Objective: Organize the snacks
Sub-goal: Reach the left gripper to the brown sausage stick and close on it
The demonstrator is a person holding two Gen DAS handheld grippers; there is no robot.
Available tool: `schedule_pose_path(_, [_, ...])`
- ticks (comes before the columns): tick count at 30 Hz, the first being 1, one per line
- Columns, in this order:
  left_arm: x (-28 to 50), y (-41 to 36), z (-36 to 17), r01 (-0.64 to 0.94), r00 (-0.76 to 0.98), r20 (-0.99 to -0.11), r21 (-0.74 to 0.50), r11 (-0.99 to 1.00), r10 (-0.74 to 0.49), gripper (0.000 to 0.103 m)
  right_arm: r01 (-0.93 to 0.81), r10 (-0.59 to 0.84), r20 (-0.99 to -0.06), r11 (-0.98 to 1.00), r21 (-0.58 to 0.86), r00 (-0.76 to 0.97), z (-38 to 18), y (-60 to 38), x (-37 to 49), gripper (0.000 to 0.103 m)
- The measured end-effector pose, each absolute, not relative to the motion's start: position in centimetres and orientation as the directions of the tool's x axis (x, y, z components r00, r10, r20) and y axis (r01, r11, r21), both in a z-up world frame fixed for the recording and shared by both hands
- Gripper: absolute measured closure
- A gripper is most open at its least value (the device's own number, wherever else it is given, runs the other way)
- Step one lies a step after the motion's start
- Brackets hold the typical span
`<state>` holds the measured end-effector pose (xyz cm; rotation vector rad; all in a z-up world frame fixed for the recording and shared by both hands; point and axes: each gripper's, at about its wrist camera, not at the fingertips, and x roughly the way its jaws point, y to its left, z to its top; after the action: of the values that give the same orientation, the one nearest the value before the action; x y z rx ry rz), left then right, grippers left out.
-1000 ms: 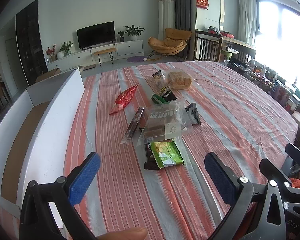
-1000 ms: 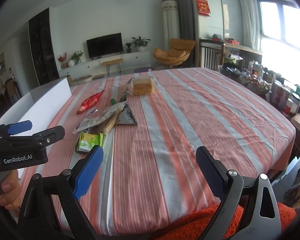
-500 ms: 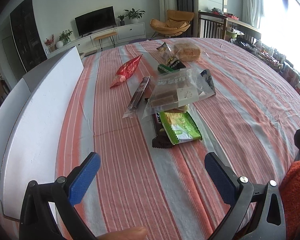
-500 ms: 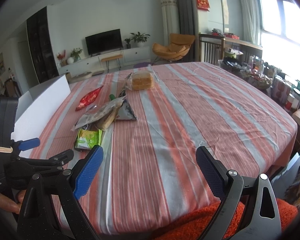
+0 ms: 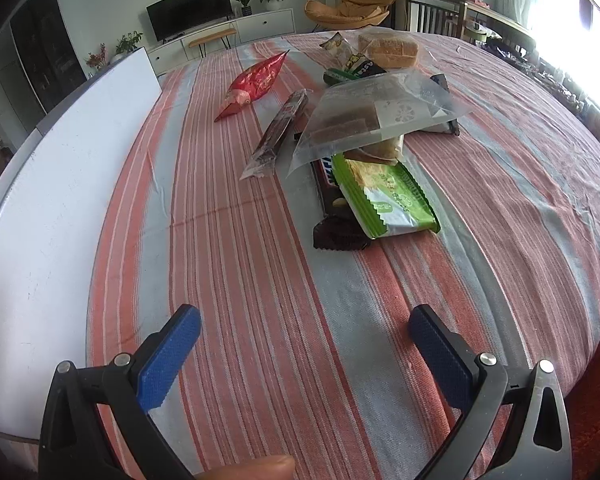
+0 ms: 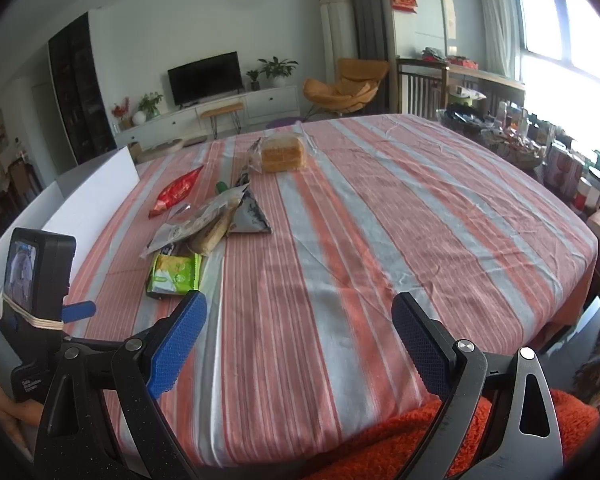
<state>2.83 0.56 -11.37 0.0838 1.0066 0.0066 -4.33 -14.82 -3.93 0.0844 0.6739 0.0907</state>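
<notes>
Striped tablecloth, both claws wide, empty

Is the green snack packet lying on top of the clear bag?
No, the green packet lies partly under the clear bag, its far end tucked beneath it.

Daylight floods from the window right of the fingers, blown out white; the worktop is evenly lit, edges bent and vignetted.
</notes>
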Motion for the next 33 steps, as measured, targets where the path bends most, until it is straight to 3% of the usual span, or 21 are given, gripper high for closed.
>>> schedule_pose_path(12, [3.1,1.5,-11.7,0.004,0.515,-0.857,-0.006,1.000,-0.007,0.000,-0.057,0.113,-0.620,0.992,0.109,0.777,-4.1,-14.8,-4.3,0.008])
schedule_pose_path(27, [3.3,1.5,-11.8,0.022,0.526,-0.850,-0.004,1.000,-0.015,0.000,-0.059,0.116,-0.613,0.992,0.114,0.781,-4.0,-14.8,-4.4,0.008])
schedule_pose_path(33, [4.0,2.7,-11.4,0.036,0.453,-0.890,-0.039,0.999,-0.051,0.000,-0.058,0.117,-0.615,0.992,0.116,0.780,-4.0,-14.9,-4.4,0.008])
